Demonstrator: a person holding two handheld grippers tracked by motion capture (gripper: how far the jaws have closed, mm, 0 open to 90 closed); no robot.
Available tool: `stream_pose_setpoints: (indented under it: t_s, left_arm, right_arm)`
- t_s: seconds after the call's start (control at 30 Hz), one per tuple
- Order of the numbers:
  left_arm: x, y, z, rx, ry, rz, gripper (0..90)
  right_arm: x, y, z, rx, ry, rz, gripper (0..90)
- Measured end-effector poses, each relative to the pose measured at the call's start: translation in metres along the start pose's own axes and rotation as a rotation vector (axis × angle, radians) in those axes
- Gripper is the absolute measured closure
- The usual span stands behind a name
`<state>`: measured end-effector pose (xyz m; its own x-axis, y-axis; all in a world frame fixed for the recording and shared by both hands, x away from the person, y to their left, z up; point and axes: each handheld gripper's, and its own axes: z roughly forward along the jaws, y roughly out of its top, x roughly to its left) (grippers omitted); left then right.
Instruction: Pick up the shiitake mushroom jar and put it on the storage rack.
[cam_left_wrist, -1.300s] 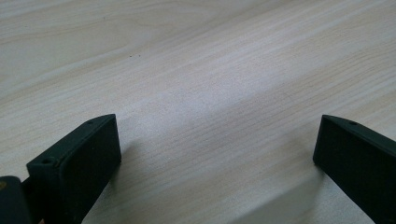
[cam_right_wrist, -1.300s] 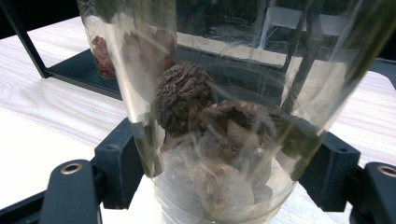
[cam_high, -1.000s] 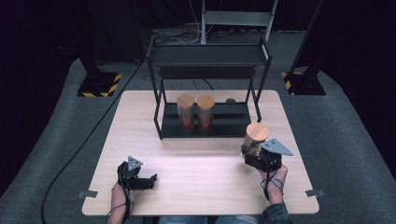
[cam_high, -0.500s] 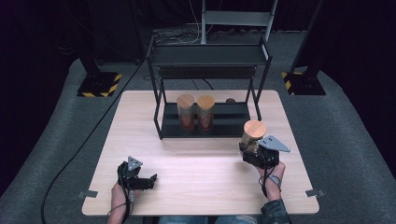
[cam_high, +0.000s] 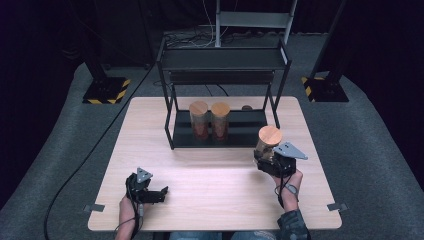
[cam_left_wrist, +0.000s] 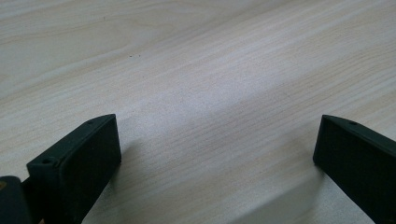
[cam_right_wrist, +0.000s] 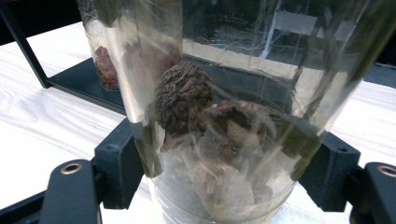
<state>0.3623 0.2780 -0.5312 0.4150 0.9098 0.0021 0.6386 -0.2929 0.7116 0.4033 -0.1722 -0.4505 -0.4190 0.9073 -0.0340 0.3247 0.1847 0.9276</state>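
While clamped on the glass jar (cam_right_wrist: 210, 116) by the right tool (cam_high: 274, 161), hovered just before the black rack (cam_high: 170, 100). Rested on the worktop (cam_high: 215, 180), left tool (cam_high: 146, 186) spread wide, gripping nothing.

The right gripper (cam_high: 270, 159) and its clamped jar (cam_high: 268, 142) have edged slightly toward ten o'clock, nearer the rack (cam_high: 172, 120).

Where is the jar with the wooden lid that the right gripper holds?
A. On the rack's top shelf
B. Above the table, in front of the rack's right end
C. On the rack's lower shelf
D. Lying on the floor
B: the right gripper is shut on the jar above the table, in front of the rack.
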Motion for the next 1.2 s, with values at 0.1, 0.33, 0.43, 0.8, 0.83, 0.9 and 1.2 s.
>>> stream_pose_setpoints:
  t_s: [0.1,0.33,0.43,0.8,0.83,0.9,1.2]
  left_arm:
    - [0.0,0.0,0.0,0.0,0.0,0.0,0.2]
    - [0.0,0.0,0.0,0.0,0.0,0.0,0.2]
    - [0.0,0.0,0.0,0.0,0.0,0.0,0.2]
    - [0.0,0.0,0.0,0.0,0.0,0.0,0.2]
    - [0.0,0.0,0.0,0.0,0.0,0.0,0.2]
    - [0.0,0.0,0.0,0.0,0.0,0.0,0.2]
    - [0.0,0.0,0.0,0.0,0.0,0.0,0.2]
  right_arm:
    - [0.0,0.0,0.001,-0.002,0.0,0.0,24.7]
    - [0.002,0.003,0.007,0.001,0.004,0.0,24.7]
    - [0.002,0.005,0.009,-0.001,0.006,0.0,24.7]
    - [0.003,0.009,0.015,-0.005,0.007,-0.003,24.7]
    - [0.003,0.01,0.016,-0.007,0.007,-0.002,24.7]
    - [0.003,0.01,0.016,-0.01,0.006,-0.001,24.7]
    - [0.004,0.013,0.021,-0.009,0.006,-0.007,24.7]
